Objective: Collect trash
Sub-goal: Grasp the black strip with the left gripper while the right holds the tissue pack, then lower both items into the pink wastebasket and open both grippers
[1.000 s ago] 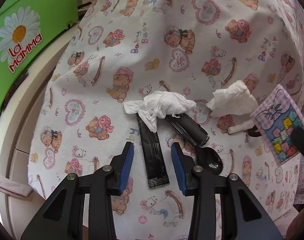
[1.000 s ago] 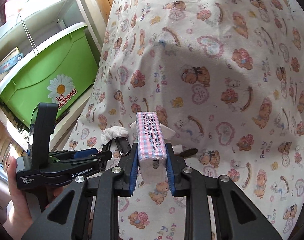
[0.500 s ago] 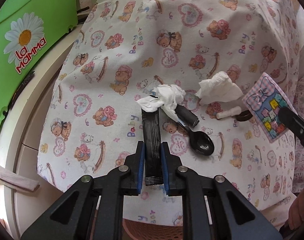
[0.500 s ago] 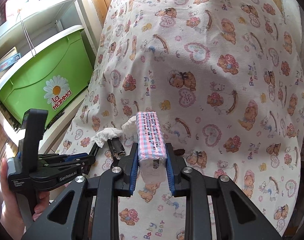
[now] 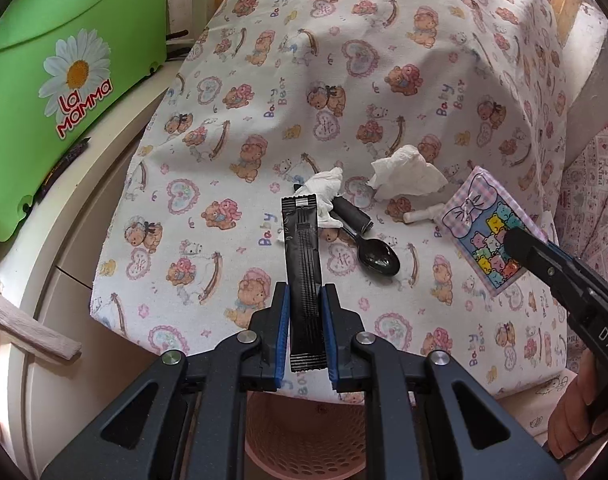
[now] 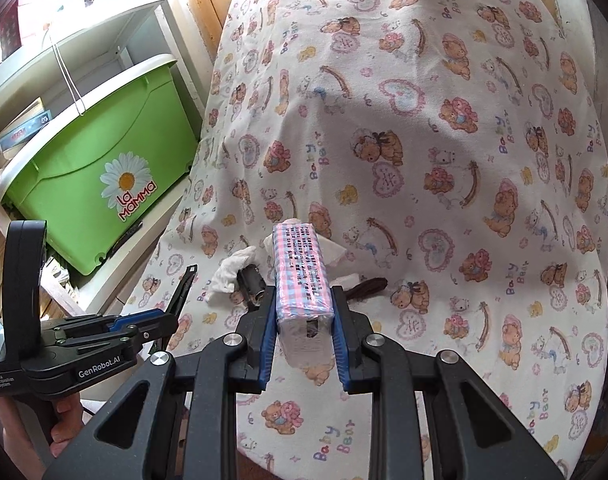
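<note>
Beside the "La Mamma" bin (image 5: 44, 92), left tongs (image 5: 306, 332) pinch a black sachet (image 5: 302, 264), right tongs (image 6: 304, 336) a tissue pack (image 6: 302, 276).

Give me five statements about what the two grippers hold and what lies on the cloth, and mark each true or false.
1. The left gripper is shut on a black sachet. True.
2. The right gripper is open and holds nothing. False: it is shut on a pink tissue pack.
3. A black spoon lies on the cloth. True.
4. A pink basket shows below the cloth's edge, under the left gripper. True.
5. The storage box beside the table is blue. False: it is green, with a daisy on it.
</note>
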Tool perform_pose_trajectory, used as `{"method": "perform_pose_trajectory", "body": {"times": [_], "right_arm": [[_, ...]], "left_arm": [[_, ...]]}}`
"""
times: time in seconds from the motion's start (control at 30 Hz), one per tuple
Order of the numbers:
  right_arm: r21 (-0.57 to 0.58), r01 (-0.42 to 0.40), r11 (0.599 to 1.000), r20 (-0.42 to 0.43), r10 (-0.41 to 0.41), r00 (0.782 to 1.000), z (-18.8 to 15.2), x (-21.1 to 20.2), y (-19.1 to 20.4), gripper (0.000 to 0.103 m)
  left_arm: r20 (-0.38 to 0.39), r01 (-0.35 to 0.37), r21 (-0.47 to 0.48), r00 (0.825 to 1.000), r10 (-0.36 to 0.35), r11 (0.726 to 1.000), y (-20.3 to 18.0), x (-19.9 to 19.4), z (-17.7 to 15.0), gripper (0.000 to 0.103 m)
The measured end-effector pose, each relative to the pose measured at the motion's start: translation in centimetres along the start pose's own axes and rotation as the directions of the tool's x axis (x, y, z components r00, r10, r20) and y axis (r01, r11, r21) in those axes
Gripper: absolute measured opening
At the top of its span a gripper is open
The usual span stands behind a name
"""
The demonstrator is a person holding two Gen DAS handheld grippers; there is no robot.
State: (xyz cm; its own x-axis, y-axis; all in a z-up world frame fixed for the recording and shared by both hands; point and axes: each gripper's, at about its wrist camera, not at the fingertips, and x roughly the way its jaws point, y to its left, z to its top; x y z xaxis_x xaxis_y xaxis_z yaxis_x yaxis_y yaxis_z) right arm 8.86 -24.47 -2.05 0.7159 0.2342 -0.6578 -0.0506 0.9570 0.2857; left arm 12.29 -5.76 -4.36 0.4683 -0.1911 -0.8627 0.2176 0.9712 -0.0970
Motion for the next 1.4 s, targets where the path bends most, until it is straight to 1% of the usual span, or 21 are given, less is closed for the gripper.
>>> {"method": "perform_pose_trajectory", "body": {"times": [0.1, 0.17, 0.23, 0.3, 0.47, 0.63, 0.7, 0.73, 0.83, 0.97, 1.1, 1.2, 1.27, 1.33, 1.4], "right_arm": [[-0.05, 0.0, 0.999, 0.006, 0.001, 1.0, -1.3, -0.7, 1.8, 0.027], [-0.087, 0.011, 0.996, 0.015, -0.009, 1.0, -2.3, -1.4, 3.0, 0.027], [-0.119, -0.002, 0.993, 0.02, 0.004, 1.0, -3.3, -2.3, 4.0, 0.027], [-0.136, -0.013, 0.991, 0.022, 0.017, 1.0, -4.4, -3.1, 4.8, 0.027], [-0.15, -0.008, 0.989, 0.039, 0.014, 0.999, -7.0, -5.3, 6.0, 0.027], [-0.199, 0.049, 0.979, 0.082, -0.033, 0.996, -9.0, -7.6, 7.0, 0.027], [-0.216, 0.071, 0.974, 0.082, -0.054, 0.995, -9.8, -8.2, 7.4, 0.027], [-0.217, 0.069, 0.974, 0.078, -0.054, 0.996, -10.3, -8.4, 7.5, 0.027], [-0.205, 0.026, 0.979, 0.03, -0.02, 0.999, -11.4, -8.2, 7.5, 0.027], [-0.238, 0.036, 0.971, 0.018, -0.033, 0.999, -12.1, -7.8, 8.2, 0.027], [-0.218, 0.007, 0.976, -0.021, -0.012, 1.0, -12.3, -6.8, 8.1, 0.027], [-0.217, -0.012, 0.976, -0.062, -0.001, 0.998, -12.7, -5.8, 8.0, 0.027], [-0.237, -0.021, 0.971, -0.112, -0.006, 0.994, -13.1, -4.7, 8.1, 0.027], [-0.239, -0.006, 0.971, -0.165, -0.035, 0.986, -13.7, -3.4, 7.9, 0.027], [-0.227, -0.015, 0.974, -0.226, -0.037, 0.973, -14.3, -2.1, 7.6, 0.027]], "left_arm": [[0.011, -0.007, 0.015, 1.0, 0.007, 1.0, 0.2, -1.4, -0.9, 0.015], [0.015, 0.009, 0.008, 1.0, -0.009, 1.0, 0.3, -2.3, -1.5, 0.015], [0.023, 0.011, 0.008, 1.0, -0.011, 1.0, 0.3, -3.0, -2.1, 0.015], [0.03, 0.015, 0.008, 0.999, -0.015, 1.0, 0.2, -3.7, -2.9, 0.015], [0.052, 0.045, -0.018, 0.998, -0.044, 0.999, -0.3, -5.9, -4.9, 0.015], [0.089, 0.029, -0.015, 0.996, -0.028, 0.999, -1.1, -7.0, -7.2, 0.015], [0.094, 0.013, -0.003, 0.995, -0.013, 1.0, -1.3, -6.8, -7.9, 0.015], [0.092, 0.008, 0.0, 0.996, -0.008, 1.0, -1.3, -6.5, -8.1, 0.015], [0.054, 0.013, -0.01, 0.998, -0.012, 1.0, -0.9, -5.0, -8.9, 0.015], [0.012, 0.033, -0.019, 0.999, -0.033, 0.999, -0.3, -3.7, -9.6, 0.015], [-0.016, 0.043, -0.022, 0.999, -0.044, 0.999, -0.1, -2.9, -10.0, 0.015], [-0.049, 0.069, -0.045, 0.996, -0.071, 0.997, 0.3, -2.0, -10.2, 0.015], [-0.075, 0.08, -0.06, 0.994, -0.084, 0.995, 0.5, -1.3, -10.4, 0.015], [-0.103, 0.08, -0.064, 0.991, -0.086, 0.995, 0.7, -0.5, -10.8, 0.015], [-0.132, 0.078, -0.068, 0.987, -0.087, 0.995, 0.7, 0.4, -11.1, 0.015]]}}
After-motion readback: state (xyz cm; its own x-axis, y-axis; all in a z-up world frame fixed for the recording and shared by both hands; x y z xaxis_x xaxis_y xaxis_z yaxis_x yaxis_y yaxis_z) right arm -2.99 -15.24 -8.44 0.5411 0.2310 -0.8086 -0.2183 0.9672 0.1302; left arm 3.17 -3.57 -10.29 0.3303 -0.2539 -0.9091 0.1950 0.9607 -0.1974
